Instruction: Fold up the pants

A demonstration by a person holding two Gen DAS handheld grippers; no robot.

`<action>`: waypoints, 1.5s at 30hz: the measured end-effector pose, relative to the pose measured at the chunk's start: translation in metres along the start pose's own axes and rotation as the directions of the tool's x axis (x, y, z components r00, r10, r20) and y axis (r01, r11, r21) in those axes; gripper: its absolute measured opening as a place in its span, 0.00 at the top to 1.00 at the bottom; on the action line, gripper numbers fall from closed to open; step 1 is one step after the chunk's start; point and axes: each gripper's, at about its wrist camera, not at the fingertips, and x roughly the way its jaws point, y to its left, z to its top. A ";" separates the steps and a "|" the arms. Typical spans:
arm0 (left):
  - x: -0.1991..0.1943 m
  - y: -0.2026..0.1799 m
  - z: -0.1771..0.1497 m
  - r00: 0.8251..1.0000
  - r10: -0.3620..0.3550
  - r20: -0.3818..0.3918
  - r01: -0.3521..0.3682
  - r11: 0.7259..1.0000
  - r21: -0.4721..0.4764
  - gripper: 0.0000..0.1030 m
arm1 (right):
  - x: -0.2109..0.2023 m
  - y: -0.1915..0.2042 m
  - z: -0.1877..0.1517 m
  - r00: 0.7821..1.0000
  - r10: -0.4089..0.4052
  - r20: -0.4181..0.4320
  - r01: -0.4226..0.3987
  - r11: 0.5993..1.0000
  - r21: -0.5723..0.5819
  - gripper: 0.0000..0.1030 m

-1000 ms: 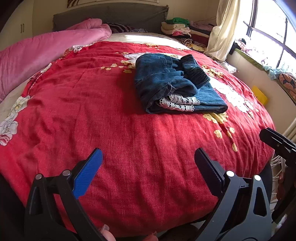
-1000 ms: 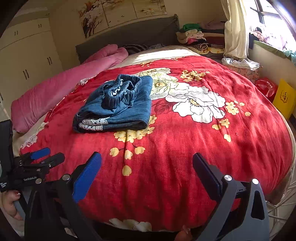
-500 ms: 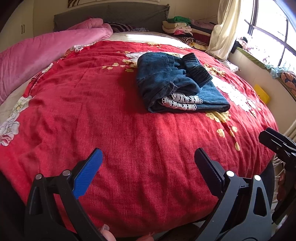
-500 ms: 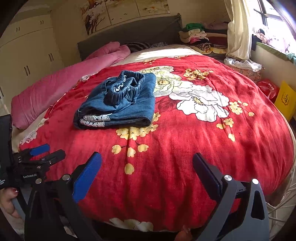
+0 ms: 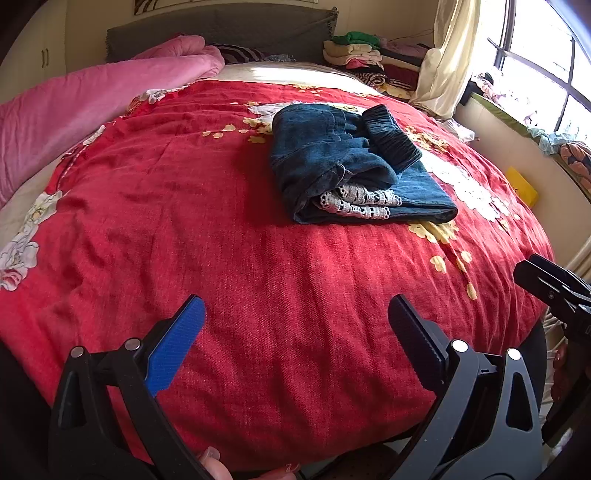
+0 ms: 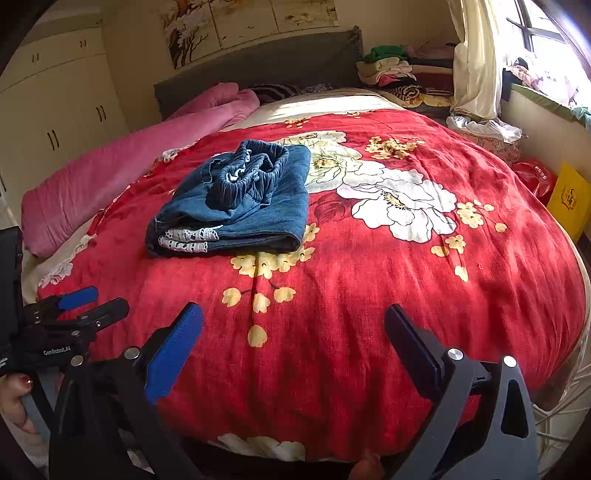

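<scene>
Denim pants (image 5: 354,166) lie in compact folded bundle on red floral bedspread (image 5: 207,229), middle of bed, toward headboard end; lace-trimmed cuffs face foot edge, elastic waistband on top. My left tongs (image 5: 295,328) released, empty, hovering near foot edge. Right tongs (image 6: 293,332) same: spread, holding nothing. Over last second both views crept slightly closer to bundle; pants unmoved. My read: fold looks finished, maybe final tidy of waistband.

- Sunlight from a window (image 6: 535,26) falls across a bed (image 6: 369,295) with a grey headboard (image 6: 266,62).
- Cream wardrobes (image 6: 55,103) line the wall; paintings (image 6: 251,26) hang above.
</scene>
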 end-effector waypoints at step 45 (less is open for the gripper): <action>-0.005 -0.005 0.001 0.999 0.031 -0.009 -0.031 1.000 -0.005 0.09 | -0.001 0.002 0.000 1.000 0.000 -0.004 0.000 1.000 -0.005 0.05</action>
